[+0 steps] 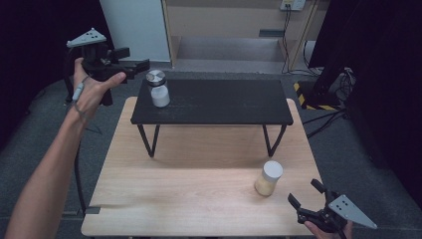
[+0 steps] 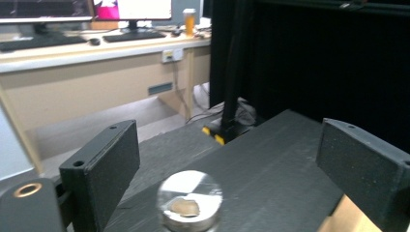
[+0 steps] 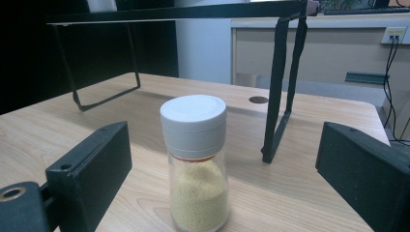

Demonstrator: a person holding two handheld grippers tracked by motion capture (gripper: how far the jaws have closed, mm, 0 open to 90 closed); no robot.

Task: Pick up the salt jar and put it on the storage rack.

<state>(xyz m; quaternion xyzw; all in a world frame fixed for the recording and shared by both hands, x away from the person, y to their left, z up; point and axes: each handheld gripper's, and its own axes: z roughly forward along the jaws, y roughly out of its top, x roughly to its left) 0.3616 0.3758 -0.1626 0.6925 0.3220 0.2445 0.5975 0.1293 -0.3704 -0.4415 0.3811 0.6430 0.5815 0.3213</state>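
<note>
A jar with a silver lid and white contents (image 1: 158, 88) stands on the left end of a black raised shelf (image 1: 224, 102). My left gripper (image 1: 135, 67) hovers just left of it, above shelf height. In the left gripper view the jaws stand wide open, and the silver-lidded jar (image 2: 189, 199) sits low between them, untouched. A white-capped jar of yellow powder (image 1: 268, 178) stands upright on the wooden table (image 1: 189, 199). My right gripper (image 1: 304, 192) is open near the front right corner, pointing at it. The powder jar (image 3: 197, 164) stands between and beyond its jaws, apart from both.
The shelf rests on thin black legs (image 1: 149, 141) over the table's far half. Beyond the table are a white panel (image 1: 137, 27), a beige desk (image 2: 96, 82) with monitors, wall cables (image 1: 287, 35) and a yellow-black striped stand base (image 1: 313, 97).
</note>
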